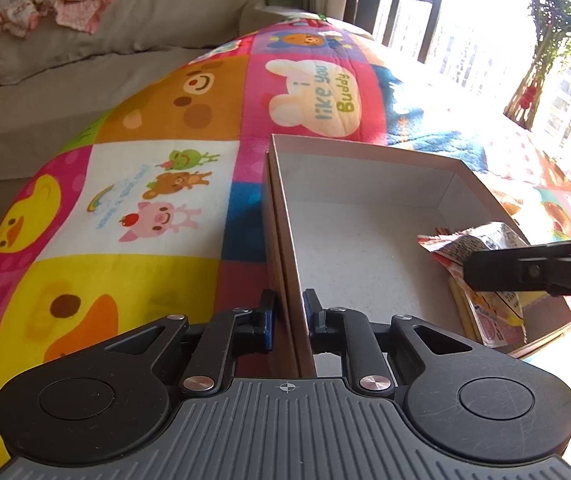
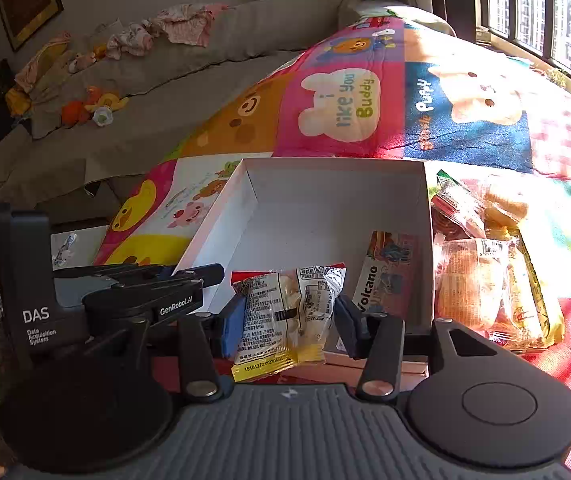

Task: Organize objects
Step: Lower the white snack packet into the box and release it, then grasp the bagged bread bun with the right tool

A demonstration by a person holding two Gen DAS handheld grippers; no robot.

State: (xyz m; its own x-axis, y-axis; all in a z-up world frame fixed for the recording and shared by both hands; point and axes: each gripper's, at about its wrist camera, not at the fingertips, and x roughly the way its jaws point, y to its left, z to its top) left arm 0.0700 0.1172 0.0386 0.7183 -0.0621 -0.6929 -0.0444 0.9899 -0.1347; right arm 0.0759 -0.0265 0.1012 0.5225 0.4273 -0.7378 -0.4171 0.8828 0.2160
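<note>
Snack packet (image 2: 285, 312), white and yellow w/ small black print, sits clamped between the blue pads (image 2: 233, 326) of the right gripper (image 2: 289, 326), held just above the near edge of the cardboard box (image 2: 221, 216). Right jaws are partly closed, pressing both sides of the packet, which hangs tilted w/ its yellow end toward the camera. In the left wrist view the same packet (image 1: 481, 240) shows at the right edge over the box interior, the right gripper (image 1: 533, 272) coming in from that side.

Left gripper (image 1: 289, 316) straddles the box's left wall (image 1: 281, 240), one finger outside, one inside. Jaws are nearly shut, but a thin gap seems to show each side of the wall, so can't tell if the pads actually press it.

Inside the box, on the right, lies a flat pack marked "Volcano" (image 2: 385, 276); rest of the white floor is bare. Box sits on a bright patchwork play mat (image 1: 133, 200) w/ cartoon ducks, bear, pig, frog.

Just beside the box's right wall, on the mat, a pile of more snack packets (image 2: 489, 276), orange and yellow, in strong sunlight.

Further back, a beige sofa (image 2: 165, 80) w/ crumpled clothes (image 2: 181, 24) and small toys (image 2: 93, 108). Beyond the mat, big windows (image 2: 545, 20), and a potted plant (image 1: 553, 32) at the far right in the left view.
</note>
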